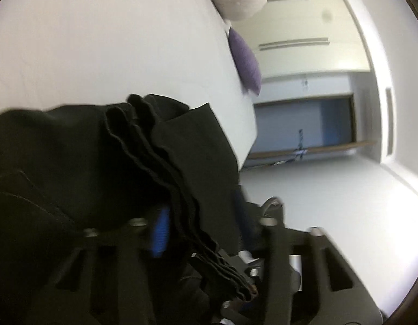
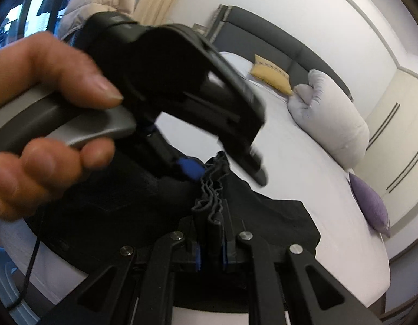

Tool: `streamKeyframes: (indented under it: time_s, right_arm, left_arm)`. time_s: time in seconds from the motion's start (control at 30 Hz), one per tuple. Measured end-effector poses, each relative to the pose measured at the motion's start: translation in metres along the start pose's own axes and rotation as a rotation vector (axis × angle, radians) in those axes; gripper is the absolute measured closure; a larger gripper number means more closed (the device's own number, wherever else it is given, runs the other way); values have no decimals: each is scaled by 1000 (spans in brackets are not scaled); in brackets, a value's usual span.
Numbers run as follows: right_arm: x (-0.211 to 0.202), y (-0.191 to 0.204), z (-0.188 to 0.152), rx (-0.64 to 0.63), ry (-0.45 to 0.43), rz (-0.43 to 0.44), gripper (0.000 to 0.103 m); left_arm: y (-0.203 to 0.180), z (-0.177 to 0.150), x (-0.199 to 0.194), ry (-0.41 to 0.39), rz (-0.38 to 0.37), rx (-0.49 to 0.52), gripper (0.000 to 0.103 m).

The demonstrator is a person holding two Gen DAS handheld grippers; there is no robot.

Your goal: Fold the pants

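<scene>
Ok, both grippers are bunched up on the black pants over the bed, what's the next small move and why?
Probably draw the two grippers apart to stretch the waistband flat. The right gripper is shut on a wad of stacked, rippled edges of the pants, and the left gripper sits right beside it, its own grip unclear. The fabric hangs crumpled over the white bed, so no clean fold line is there.

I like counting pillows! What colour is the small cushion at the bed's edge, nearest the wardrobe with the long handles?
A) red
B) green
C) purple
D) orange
C: the small fuzzy purple cushion lies at the edge of the white bed, past the big pale grey pillow; the left wrist view shows the same cushion.
</scene>
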State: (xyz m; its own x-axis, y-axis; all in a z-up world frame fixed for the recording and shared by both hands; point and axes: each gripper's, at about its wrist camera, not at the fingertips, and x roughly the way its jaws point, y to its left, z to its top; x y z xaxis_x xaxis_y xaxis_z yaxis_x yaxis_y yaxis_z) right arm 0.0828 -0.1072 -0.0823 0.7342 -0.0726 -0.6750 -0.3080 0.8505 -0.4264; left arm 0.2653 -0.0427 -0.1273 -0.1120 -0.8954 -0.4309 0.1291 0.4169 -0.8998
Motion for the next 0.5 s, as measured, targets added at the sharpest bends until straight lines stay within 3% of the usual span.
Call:
streamKeyframes:
  time_s: [0.03,0.23,0.3,0.5]
  right_arm:
    - [0,4,1,-10,-3,2,91]
    - [8,27,-4,-100,29,27,91]
    - [12,32,-8,-120,55,38,91]
    - [19,43,-1,-146,68,57,91]
  left_arm:
    - [-2,13,-4,5,12,11,74]
    - [25,0,-32,5,110,17,78]
    - [41,-4,-42,-3,174,1,78]
    - [62,-12,-53,-2,189,-3,78]
